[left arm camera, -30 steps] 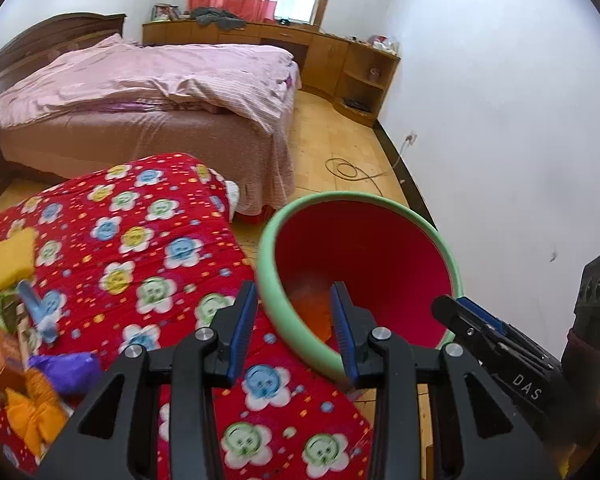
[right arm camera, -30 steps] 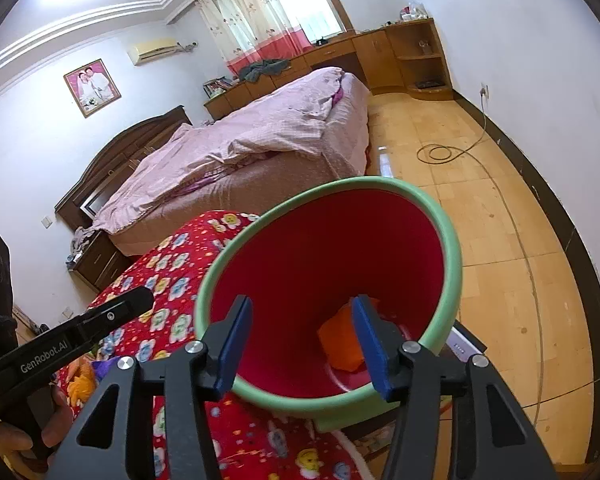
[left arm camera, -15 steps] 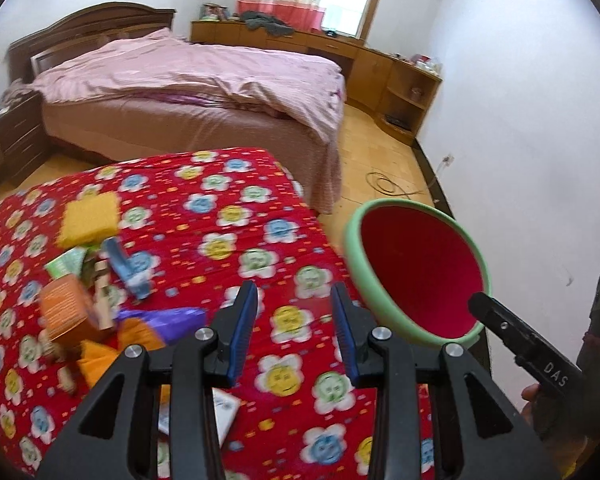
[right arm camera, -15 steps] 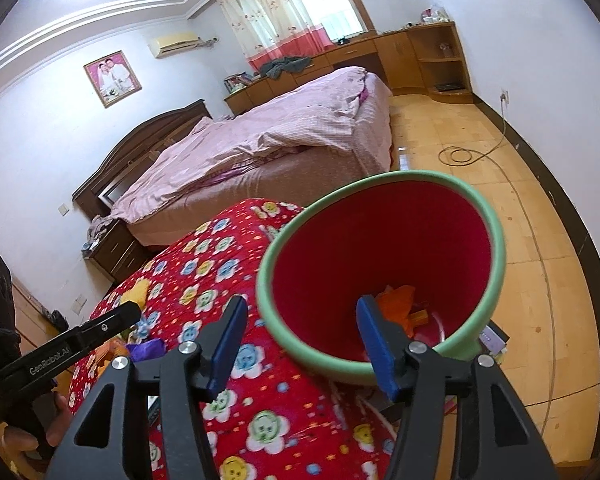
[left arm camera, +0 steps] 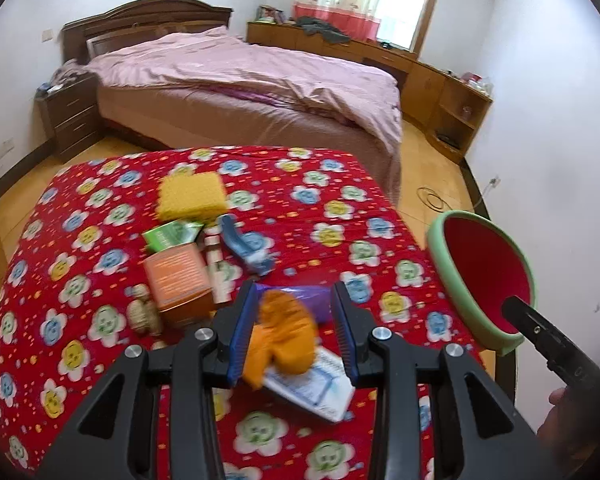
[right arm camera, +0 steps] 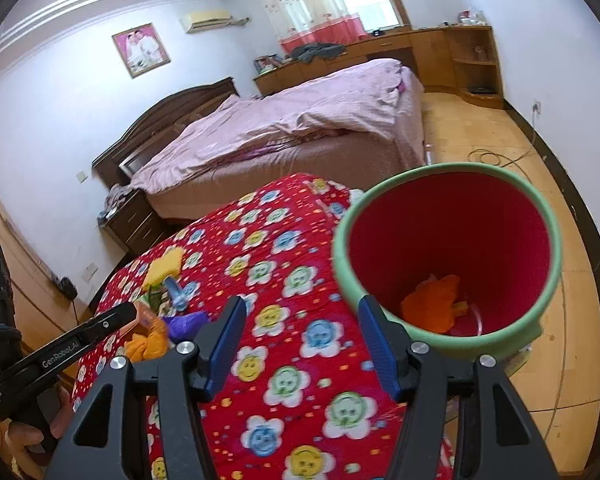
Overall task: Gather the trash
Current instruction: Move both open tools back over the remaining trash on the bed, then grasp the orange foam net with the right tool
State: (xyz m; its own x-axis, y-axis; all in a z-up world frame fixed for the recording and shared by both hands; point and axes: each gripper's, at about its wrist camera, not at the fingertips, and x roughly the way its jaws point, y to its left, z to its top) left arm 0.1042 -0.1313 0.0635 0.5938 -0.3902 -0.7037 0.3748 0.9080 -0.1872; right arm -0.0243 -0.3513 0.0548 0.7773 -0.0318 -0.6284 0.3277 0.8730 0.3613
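Task status: partly complete. The bin, red inside with a green rim, stands at the edge of the surface and holds one orange item. Remaining on the surface: an orange wrapper, purple wrapper, orange box, green packet, yellow sponge and others.

The left gripper is spread around the orange wrapper; contact cannot be determined. The right gripper is spread and empty.

Legible marking: "GenRobot.AI" on the left gripper body.

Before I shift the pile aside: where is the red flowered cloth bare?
The cloth is bare between the blue wrapper and the green-rimmed bin, and beyond the yellow sponge. It is crowded around the orange box, purple wrapper and orange wrapper.
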